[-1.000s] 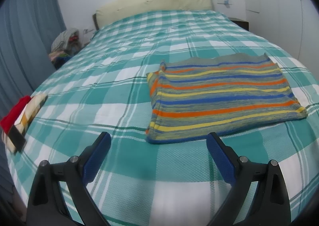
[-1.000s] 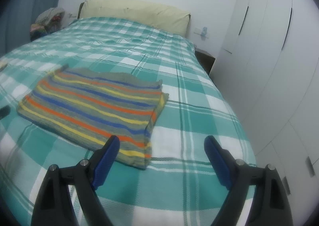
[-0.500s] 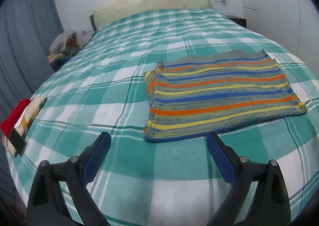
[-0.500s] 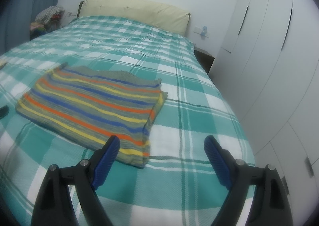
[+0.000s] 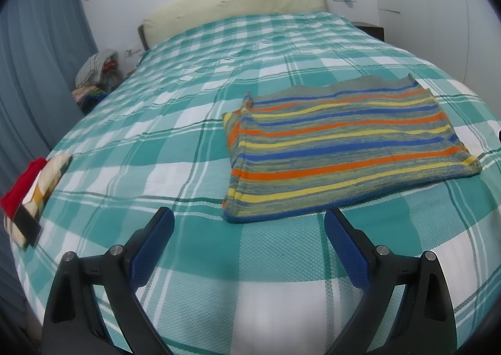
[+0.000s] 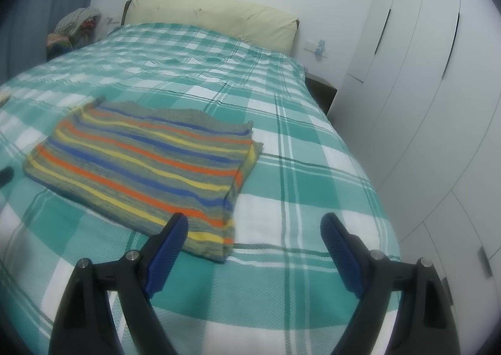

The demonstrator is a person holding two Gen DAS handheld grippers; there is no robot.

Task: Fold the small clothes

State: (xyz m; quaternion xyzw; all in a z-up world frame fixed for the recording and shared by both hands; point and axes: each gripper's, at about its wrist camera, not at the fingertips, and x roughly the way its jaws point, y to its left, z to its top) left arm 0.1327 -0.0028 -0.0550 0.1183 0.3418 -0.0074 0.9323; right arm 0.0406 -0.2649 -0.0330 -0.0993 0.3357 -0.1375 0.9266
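A folded striped knit garment (image 5: 347, 148), in orange, yellow, blue and grey, lies flat on the green plaid bed (image 5: 156, 142). It also shows in the right wrist view (image 6: 147, 167). My left gripper (image 5: 249, 220) is open and empty, held above the bed just short of the garment's near left corner. My right gripper (image 6: 253, 223) is open and empty, just short of the garment's near right corner (image 6: 219, 248). Neither gripper touches the cloth.
A small stack of folded clothes (image 5: 31, 195), red on top, lies at the bed's left edge. A cream headboard (image 5: 238, 1) is at the far end. A pile of clothes (image 5: 97, 76) stands by the curtain. White wardrobe doors (image 6: 438, 89) flank the bed's right side.
Both grippers have drifted slightly; the garment sits a little nearer and more central in the left wrist view. Both stay open. The garment has not moved on the bed.
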